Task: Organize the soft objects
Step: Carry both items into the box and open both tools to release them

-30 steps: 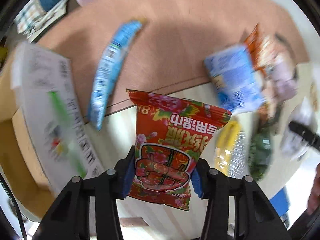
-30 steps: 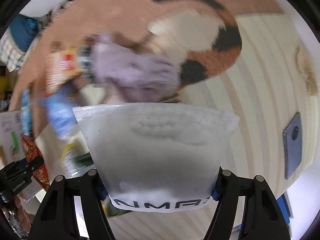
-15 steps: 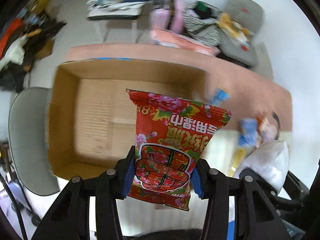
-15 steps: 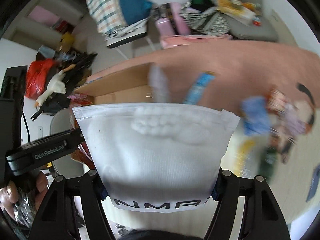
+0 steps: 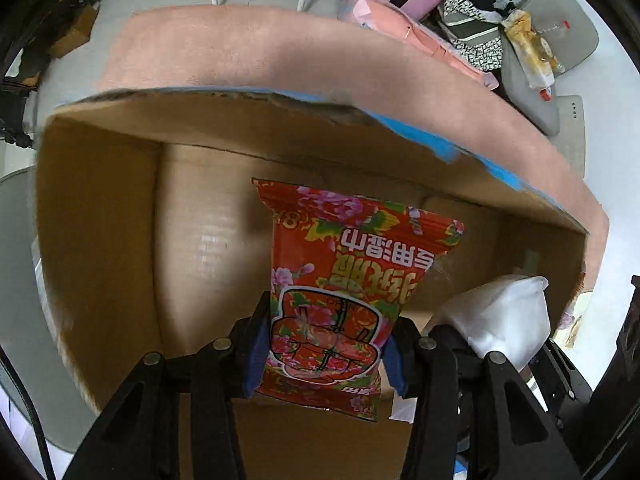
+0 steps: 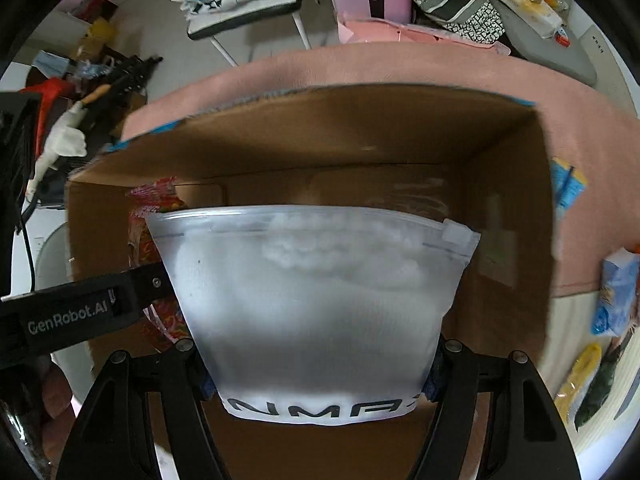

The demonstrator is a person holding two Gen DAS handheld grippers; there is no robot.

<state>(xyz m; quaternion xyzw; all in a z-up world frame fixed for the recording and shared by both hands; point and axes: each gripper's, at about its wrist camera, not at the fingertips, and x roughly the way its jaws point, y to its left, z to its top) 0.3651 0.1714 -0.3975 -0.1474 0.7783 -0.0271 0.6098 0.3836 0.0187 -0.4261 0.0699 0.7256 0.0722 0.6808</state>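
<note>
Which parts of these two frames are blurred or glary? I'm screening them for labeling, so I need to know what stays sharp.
Left wrist view: the red packet in the left gripper is sharp; the cardboard box rim smears, with glare on its floor. Right wrist view: the white zip bag in the right gripper is crisp; the blue packets at the right edge are motion-blurred.

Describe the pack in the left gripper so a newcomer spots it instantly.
Find the open cardboard box on the pink mat. Above its floor, the left gripper clamps a red floral packet. Unlike the plain white zip bag beside it, it is bright and printed.
</note>
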